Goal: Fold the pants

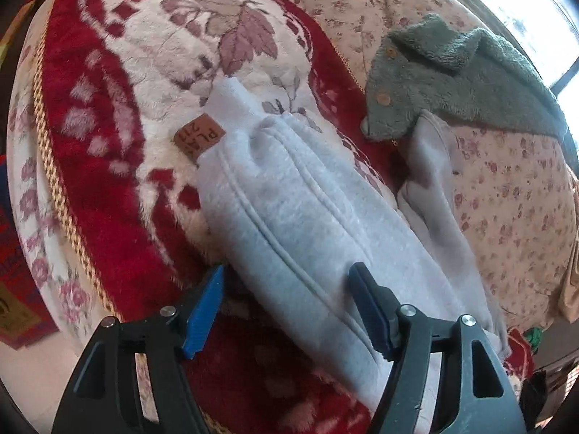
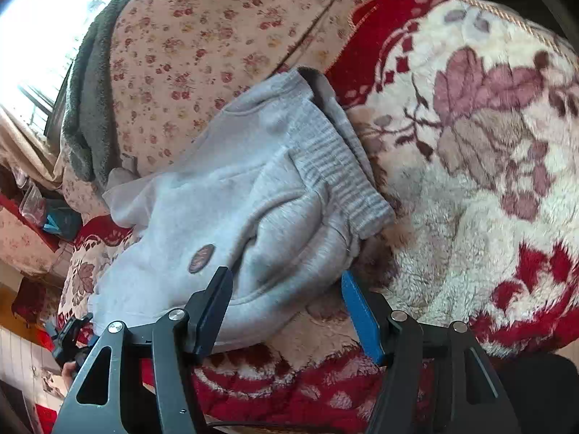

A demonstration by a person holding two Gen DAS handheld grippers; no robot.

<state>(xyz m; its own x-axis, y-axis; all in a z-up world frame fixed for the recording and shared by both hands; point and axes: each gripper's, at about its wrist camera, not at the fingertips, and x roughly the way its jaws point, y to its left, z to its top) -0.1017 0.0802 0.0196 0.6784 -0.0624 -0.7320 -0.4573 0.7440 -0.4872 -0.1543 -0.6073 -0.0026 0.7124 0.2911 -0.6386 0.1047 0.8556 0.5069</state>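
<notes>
My left tool (image 1: 286, 285) is spread wide, its two blue pads on either side of the pants (image 1: 289, 199) near their lower end, gripping nothing; the cloth lies between the jaws, and I cannot tell if the pads touch it. The pants are pale grey fleece, bunched lengthwise on the red and cream blanket (image 1: 108, 166), with a brown tag (image 1: 198, 138) at the far edge. Just beyond them lies a grey fuzzy top (image 1: 448, 79) on the flowered sheet (image 1: 514, 195).

My right tool (image 2: 286, 289) is also spread wide and holds nothing. Its jaws straddle the rounded edge of the pants (image 2: 224, 209), close under the ribbed cuff (image 2: 340, 166). A round brown patch (image 2: 201, 253) shows on the cloth near my left finger. From here the pants stretch from the blanket (image 2: 470, 181) toward the sheet (image 2: 202, 54).
</notes>
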